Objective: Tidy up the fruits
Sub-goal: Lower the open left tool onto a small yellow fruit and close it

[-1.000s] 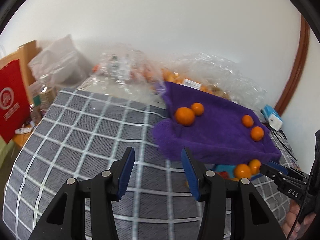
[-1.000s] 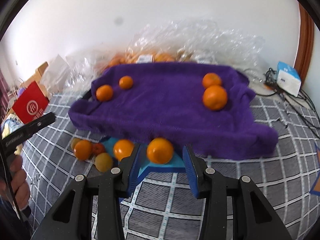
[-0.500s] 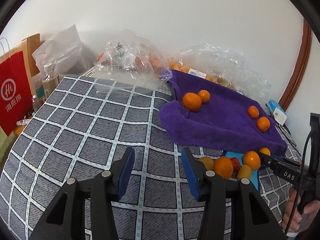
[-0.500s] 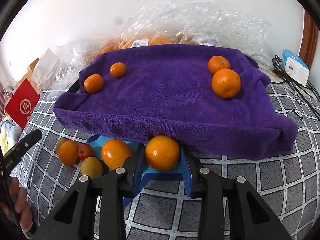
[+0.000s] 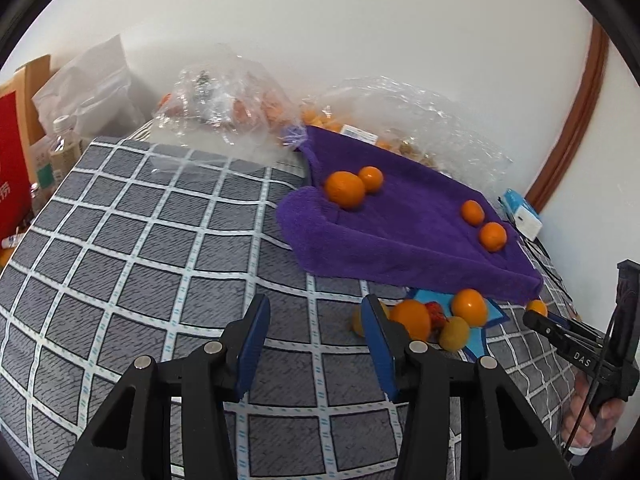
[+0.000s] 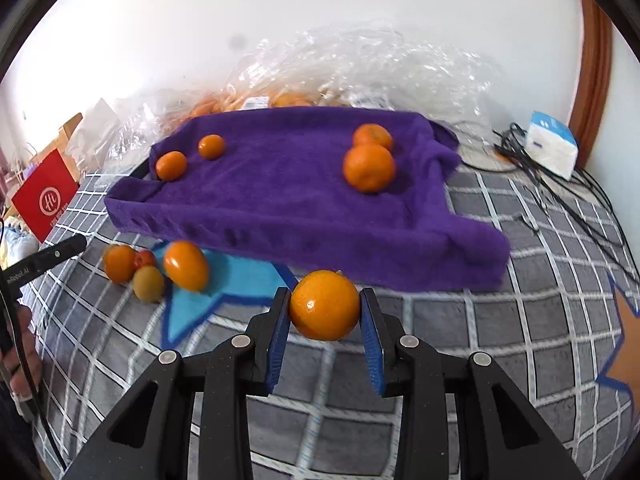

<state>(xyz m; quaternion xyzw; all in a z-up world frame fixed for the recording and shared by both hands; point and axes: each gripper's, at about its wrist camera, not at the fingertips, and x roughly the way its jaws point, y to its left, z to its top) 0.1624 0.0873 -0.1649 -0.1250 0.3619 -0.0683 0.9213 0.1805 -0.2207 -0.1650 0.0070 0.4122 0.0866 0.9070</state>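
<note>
A: Right gripper [image 6: 325, 312] is pinching an orange [image 6: 324, 305], both blue pads pressing its sides; the fruit is sitting between the fingertips, in front of the near edge of the purple towel [image 6: 288, 200]

B: Left gripper [image 5: 316, 344] is hanging spread over the grey checked surface [image 5: 160, 240], nothing lying between its pads. The group of fruit is lying just to its right

A: Noting that group from the right wrist view: a large orange fruit [image 6: 186, 265] is resting on the blue star-shaped mat [image 6: 240, 280], a yellow-green fruit [image 6: 148, 283] is touching it on the left, a small red fruit [image 6: 144, 258] and another orange one [image 6: 119, 263] are sitting just beyond, off the mat

B: The towel is draping over something raised, forming a shallow tray shape. Four oranges are lying on it, two near the left corner [image 6: 171, 165], two touching each other toward the right [image 6: 369, 168]

A: Behind the towel, crumpled clear plastic bags [image 6: 360, 68] are holding more orange fruit against the white wall

B: A white and blue box [image 6: 552, 144] is sitting at far right among black cables. A red paper bag [image 6: 46, 196] is standing off the left edge

A: A hand [image 5: 588, 420] is gripping the right gripper's handle at the lower right of the left wrist view
</note>
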